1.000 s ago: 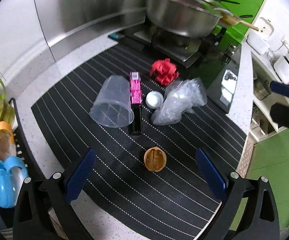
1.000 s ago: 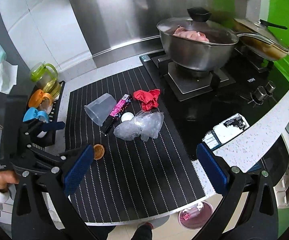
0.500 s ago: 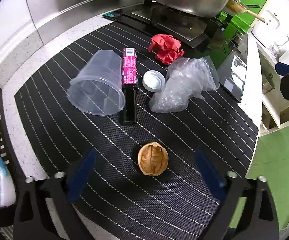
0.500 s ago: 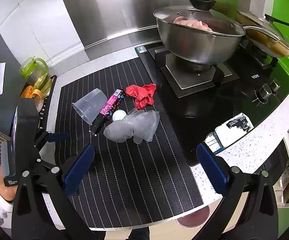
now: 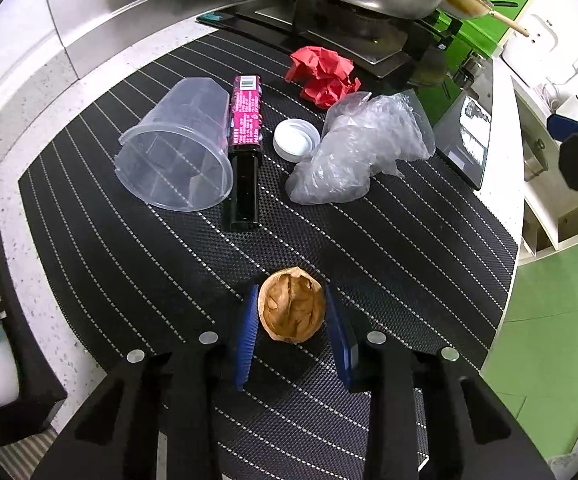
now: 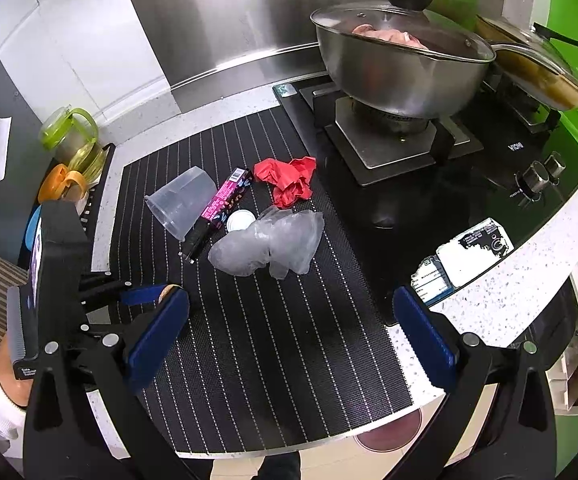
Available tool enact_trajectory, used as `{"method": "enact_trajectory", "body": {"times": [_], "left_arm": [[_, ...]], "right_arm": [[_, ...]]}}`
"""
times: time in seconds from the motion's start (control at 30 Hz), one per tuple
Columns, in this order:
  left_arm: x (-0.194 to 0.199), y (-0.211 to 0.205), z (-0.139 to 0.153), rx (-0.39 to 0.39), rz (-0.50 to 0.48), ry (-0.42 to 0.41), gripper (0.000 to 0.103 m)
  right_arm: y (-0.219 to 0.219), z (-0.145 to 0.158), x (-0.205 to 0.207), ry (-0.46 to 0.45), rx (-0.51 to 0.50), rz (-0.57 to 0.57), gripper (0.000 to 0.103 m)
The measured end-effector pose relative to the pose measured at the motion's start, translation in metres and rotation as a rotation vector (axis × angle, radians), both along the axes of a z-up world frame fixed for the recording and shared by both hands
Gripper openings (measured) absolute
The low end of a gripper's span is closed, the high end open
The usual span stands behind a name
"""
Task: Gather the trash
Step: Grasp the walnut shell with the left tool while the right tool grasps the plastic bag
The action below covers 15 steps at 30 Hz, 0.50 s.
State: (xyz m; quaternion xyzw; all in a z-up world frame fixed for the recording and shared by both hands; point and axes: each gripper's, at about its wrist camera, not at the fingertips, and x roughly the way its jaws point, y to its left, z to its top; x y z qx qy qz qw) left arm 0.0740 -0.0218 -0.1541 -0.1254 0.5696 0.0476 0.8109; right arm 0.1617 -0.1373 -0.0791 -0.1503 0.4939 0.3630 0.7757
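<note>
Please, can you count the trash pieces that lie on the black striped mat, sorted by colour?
Clear: 2, the plastic cup and the crumpled bag
Red: 1, the crumpled paper
Pink and black: 1, the long box
White: 1, the round lid
Brown: 1, the walnut shell, between the left gripper jaws
Total: 6

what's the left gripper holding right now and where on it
The left gripper brackets the walnut shell half across its opposite sides on the mat; firm contact can't be told. The right gripper holds nothing.
</note>
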Motion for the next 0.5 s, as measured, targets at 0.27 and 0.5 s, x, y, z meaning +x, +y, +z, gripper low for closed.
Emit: {"method": "enact_trajectory", "body": {"times": [0.27, 0.5], "left_arm": [[-0.009, 0.008, 0.019, 0.018, 0.017, -0.035, 0.033], [-0.02, 0.018, 0.037, 0.031, 0.046, -0.071, 0.033]], "right_arm": [[0.015, -0.008, 0.001, 0.014, -0.015, 0.019, 0.1], [0.038, -0.022, 0.009, 0.037, -0.053, 0.051, 0.1]]}}
